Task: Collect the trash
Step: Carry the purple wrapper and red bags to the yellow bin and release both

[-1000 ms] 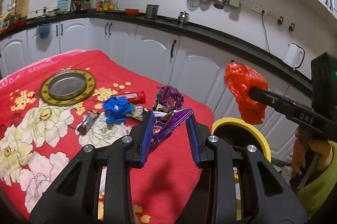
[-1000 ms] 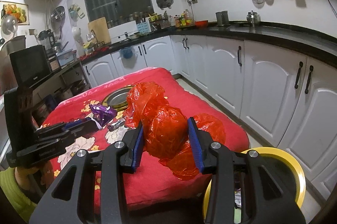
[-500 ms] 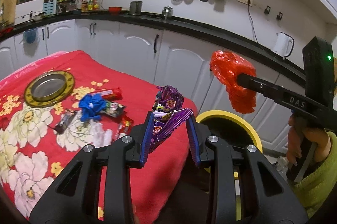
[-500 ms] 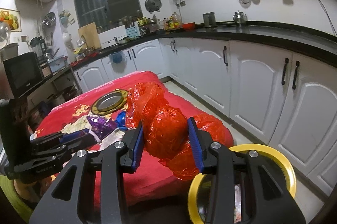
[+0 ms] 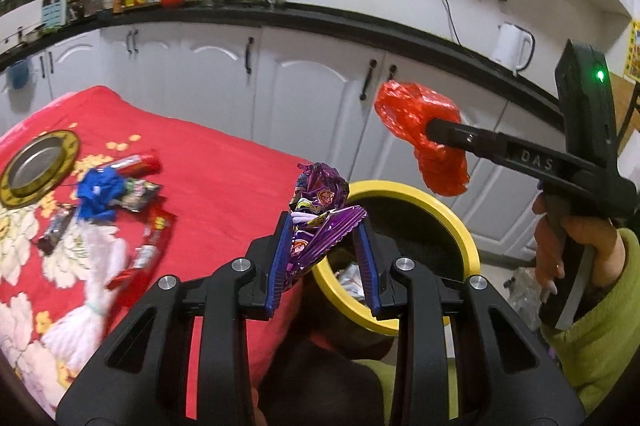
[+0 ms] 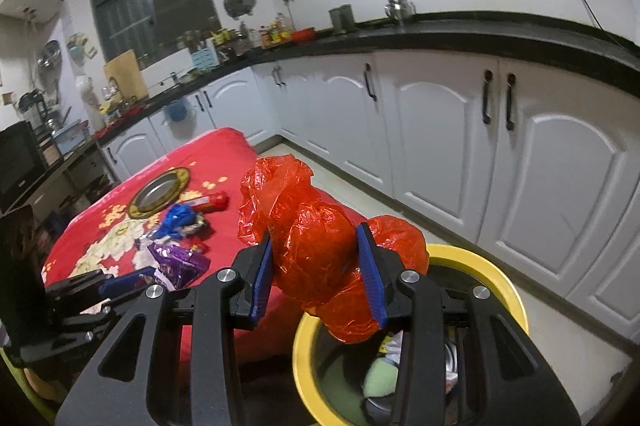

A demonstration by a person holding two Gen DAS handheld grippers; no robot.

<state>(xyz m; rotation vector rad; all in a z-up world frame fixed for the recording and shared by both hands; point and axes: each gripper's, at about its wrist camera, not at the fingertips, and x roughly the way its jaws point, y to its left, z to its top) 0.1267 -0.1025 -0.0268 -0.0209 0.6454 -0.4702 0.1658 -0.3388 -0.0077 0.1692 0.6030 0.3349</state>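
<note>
My left gripper [image 5: 324, 250] is shut on a crumpled purple snack wrapper [image 5: 318, 209], held at the near rim of a yellow-rimmed bin [image 5: 436, 209]. My right gripper [image 6: 318, 266] is shut on a bunched red plastic bag [image 6: 308, 250], which hangs over the bin's [image 6: 488, 274] open mouth. In the left wrist view the red bag [image 5: 424, 133] shows above the bin on the right gripper's fingers. In the right wrist view the purple wrapper [image 6: 180, 264] and the left gripper sit low at left. Trash lies inside the bin.
A table with a red flowered cloth [image 5: 208, 169] holds a blue crumpled wrapper [image 5: 100, 193], red packets [image 5: 136, 163], a white bag [image 5: 92, 290] and a round metal dish [image 5: 38, 167]. White cabinets [image 6: 440, 129] and a black counter stand behind the bin.
Both grippers have swung from over the table towards the bin and sunk a little. The bin now fills more of both views, with the red bag over its opening.
</note>
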